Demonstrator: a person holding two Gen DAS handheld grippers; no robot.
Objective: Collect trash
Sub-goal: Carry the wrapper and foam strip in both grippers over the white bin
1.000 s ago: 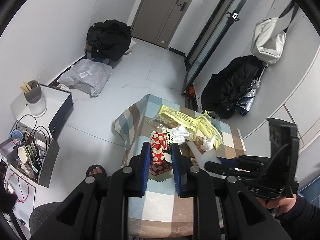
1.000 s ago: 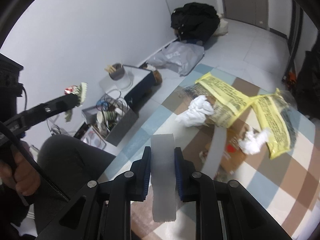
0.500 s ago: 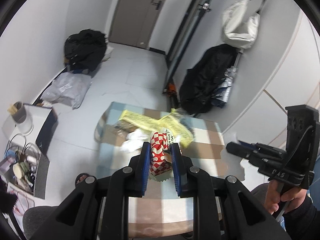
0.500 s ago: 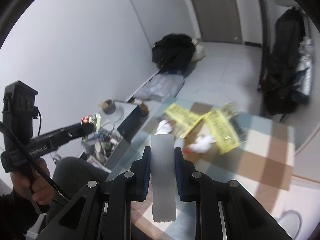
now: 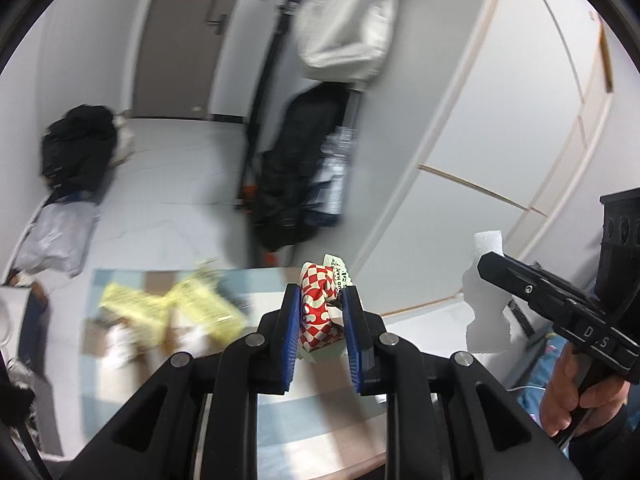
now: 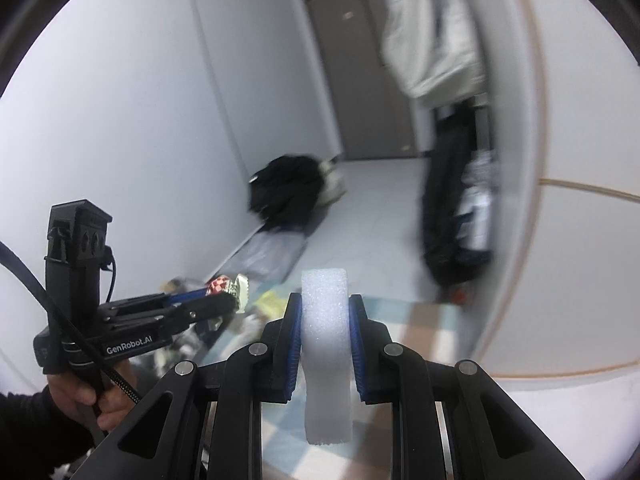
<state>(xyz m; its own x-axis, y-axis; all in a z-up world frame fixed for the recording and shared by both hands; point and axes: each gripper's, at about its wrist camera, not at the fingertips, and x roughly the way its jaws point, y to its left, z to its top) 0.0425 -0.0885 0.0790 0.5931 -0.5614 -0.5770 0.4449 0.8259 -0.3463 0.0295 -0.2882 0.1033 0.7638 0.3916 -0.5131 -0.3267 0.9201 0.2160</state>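
My left gripper (image 5: 321, 312) is shut on a crumpled red-and-white checkered wrapper (image 5: 318, 308), held above the checked table (image 5: 312, 424). My right gripper (image 6: 324, 320) is shut on a strip of white foam (image 6: 325, 336), lifted above the table. In the left wrist view the right gripper (image 5: 486, 264) is at the right with the foam strip (image 5: 486, 304) hanging from it. In the right wrist view the left gripper (image 6: 228, 300) is at the left with the wrapper (image 6: 228, 286). Yellow wrappers (image 5: 176, 308) and white crumpled paper (image 5: 120, 338) lie on the table's left part.
A black bag (image 5: 296, 184) leans on the wall beyond the table, with a white bag (image 5: 344, 36) hanging above. Black clothes (image 5: 76, 148) and a grey parcel bag (image 5: 56, 236) lie on the floor at left. A closed door (image 6: 360, 72) is at the far end.
Both grippers have risen and swung to the right with their loads. The table and its yellow wrappers have slid down and left in both views. The views are motion-blurred.
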